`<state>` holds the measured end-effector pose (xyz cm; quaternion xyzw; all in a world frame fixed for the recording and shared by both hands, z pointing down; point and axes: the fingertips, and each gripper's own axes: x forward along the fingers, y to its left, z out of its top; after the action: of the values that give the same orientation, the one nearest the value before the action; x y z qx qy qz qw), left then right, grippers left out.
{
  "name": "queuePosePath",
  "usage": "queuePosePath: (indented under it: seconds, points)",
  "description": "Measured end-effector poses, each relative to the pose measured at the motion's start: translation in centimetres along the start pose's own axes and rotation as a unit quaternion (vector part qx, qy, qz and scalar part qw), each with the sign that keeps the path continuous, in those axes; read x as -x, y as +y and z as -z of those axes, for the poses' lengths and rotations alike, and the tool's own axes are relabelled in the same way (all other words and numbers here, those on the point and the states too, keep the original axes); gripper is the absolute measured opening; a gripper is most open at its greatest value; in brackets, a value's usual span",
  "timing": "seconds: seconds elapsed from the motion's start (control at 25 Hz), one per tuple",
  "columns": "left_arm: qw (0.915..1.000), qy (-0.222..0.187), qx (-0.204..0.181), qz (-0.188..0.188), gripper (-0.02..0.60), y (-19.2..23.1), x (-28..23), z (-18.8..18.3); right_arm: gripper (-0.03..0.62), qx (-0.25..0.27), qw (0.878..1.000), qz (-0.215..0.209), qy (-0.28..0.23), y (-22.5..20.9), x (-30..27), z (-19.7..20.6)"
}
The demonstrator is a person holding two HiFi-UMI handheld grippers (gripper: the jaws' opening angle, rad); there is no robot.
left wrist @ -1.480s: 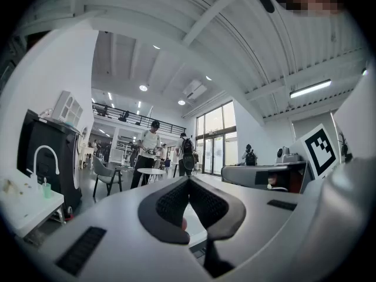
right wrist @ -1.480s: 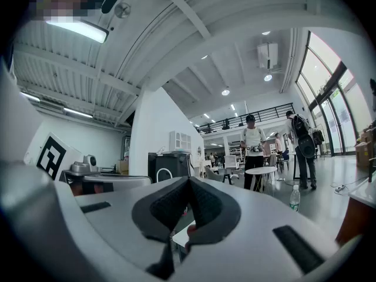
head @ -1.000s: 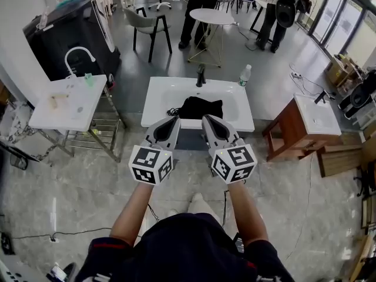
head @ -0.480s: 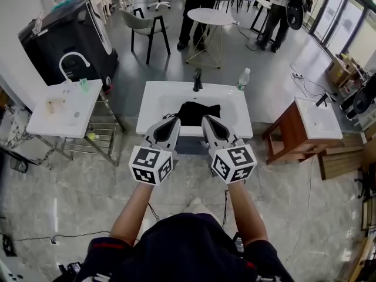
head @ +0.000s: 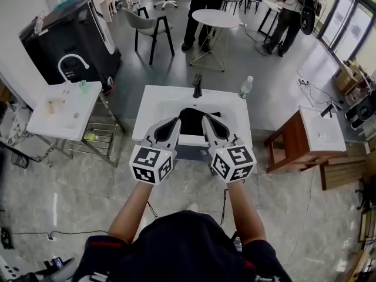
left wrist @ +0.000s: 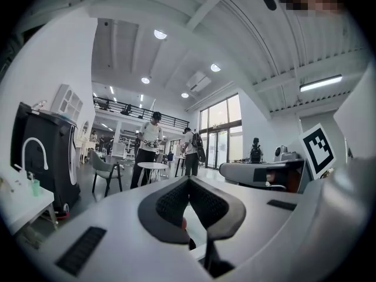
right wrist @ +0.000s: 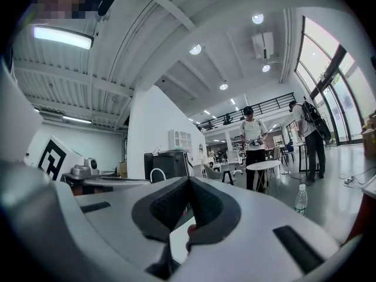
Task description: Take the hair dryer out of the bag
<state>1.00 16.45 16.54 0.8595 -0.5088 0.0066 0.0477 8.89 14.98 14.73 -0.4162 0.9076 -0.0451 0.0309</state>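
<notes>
A soft black bag [head: 194,116] lies slumped in the white sink [head: 148,111], just below the tap [head: 197,86]; the left gripper [head: 174,122] and right gripper [head: 207,120] hover level before it, jaws pressed together, empty

Both the left gripper [head: 175,122] and the right gripper [head: 207,120] are pale grey with black pads, and each carries a cube of black-and-white square markers. The bag [head: 192,122] is black, in a white sink [head: 154,101]. At three o'clock of the sink is a reddish-brown wooden stand [head: 286,148], and at ten o'clock a black cabinet [head: 70,31]. The floor [head: 76,187] is grey and marbled.
</notes>
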Motion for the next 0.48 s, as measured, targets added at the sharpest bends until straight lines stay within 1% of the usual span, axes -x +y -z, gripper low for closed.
queuePosePath:
  seconds: [0.36,0.48]
  points:
    - [0.9998,0.006,-0.006,-0.017,0.011,0.1,-3.6,0.6,0.034,-0.007,1.000,-0.015,0.007,-3.6,-1.5,1.0]
    - [0.9997,0.009,-0.002,-0.022,0.011,0.1,-4.6,0.9,0.034,-0.011,1.000,-0.019,0.013,-4.8,-1.8,1.6]
